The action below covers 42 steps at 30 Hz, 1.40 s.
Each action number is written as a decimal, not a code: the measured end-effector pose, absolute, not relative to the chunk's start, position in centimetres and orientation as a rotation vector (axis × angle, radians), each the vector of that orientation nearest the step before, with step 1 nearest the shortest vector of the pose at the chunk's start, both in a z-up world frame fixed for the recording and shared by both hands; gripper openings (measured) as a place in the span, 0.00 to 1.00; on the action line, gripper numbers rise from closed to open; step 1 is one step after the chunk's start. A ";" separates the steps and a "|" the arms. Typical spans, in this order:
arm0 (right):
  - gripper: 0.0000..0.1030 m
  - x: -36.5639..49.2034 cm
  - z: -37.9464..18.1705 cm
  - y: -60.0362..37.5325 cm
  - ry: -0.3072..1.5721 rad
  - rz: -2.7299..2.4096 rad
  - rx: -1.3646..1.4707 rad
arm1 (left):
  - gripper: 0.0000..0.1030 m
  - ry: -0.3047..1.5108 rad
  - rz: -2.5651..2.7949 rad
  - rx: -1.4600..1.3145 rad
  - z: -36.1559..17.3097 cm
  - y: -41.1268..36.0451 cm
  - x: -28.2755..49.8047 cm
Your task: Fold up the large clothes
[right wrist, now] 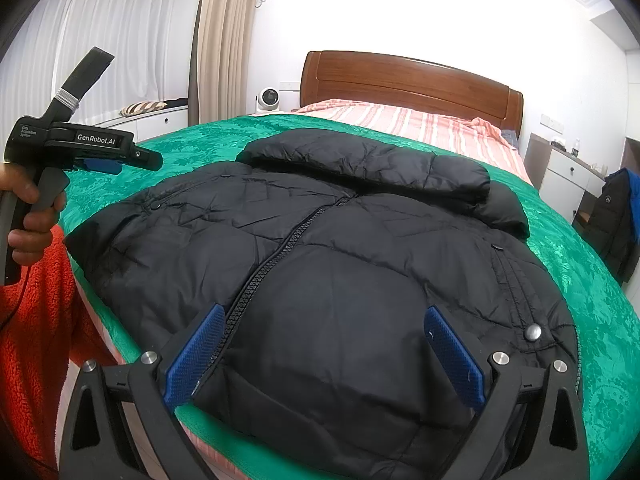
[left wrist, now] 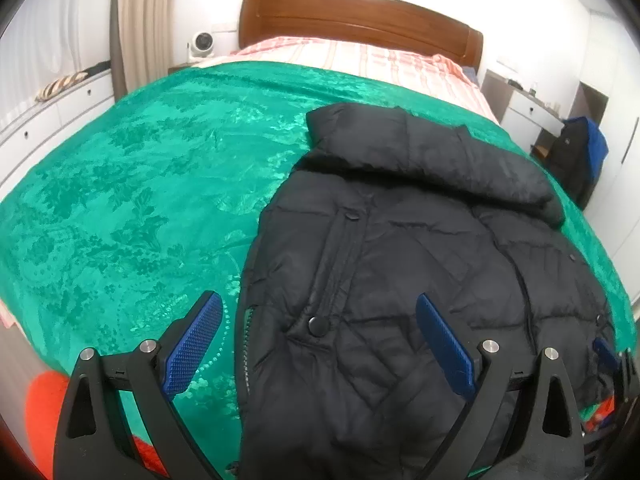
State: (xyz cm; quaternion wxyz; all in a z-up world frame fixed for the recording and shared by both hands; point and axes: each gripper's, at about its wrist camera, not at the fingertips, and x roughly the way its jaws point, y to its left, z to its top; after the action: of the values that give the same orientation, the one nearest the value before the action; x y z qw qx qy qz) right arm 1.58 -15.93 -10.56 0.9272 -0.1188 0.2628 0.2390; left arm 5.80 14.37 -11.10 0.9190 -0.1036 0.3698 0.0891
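A black puffer jacket (left wrist: 420,264) lies flat on the green bedspread (left wrist: 132,184), front up, collar toward the headboard, sleeves folded in. My left gripper (left wrist: 320,316) is open and empty, hovering over the jacket's lower left edge, its left finger over the bedspread. In the right wrist view the jacket (right wrist: 340,264) fills the middle, zipper running down the centre. My right gripper (right wrist: 324,332) is open and empty above the jacket's hem. The left gripper (right wrist: 100,156) also shows there, held in a hand at the jacket's left side.
The bed has a wooden headboard (right wrist: 408,80) and a pink striped sheet (right wrist: 404,120). White drawers (left wrist: 52,120) stand left, a nightstand (right wrist: 568,172) and a chair with dark clothes (right wrist: 616,216) right. The person's orange sleeve (right wrist: 36,320) is at the bed's near edge.
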 end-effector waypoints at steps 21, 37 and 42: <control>0.96 1.5 -10.8 -15.9 0.540 0.491 -0.249 | 0.95 0.756 0.201 -0.207 -11.0 14.6 5.4; 0.96 1.3 -10.7 -15.7 0.541 0.492 -0.259 | 0.95 0.772 0.213 -0.214 -11.7 14.9 5.2; 0.96 1.4 -10.7 -15.7 0.544 0.490 -0.262 | 0.95 0.777 0.213 -0.212 -11.9 15.0 5.3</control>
State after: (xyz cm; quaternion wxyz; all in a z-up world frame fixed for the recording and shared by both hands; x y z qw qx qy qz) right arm 1.40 -15.74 -10.66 0.9253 -0.1275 0.2653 0.2391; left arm 5.26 15.03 -11.89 0.9144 -0.1029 0.3776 0.1035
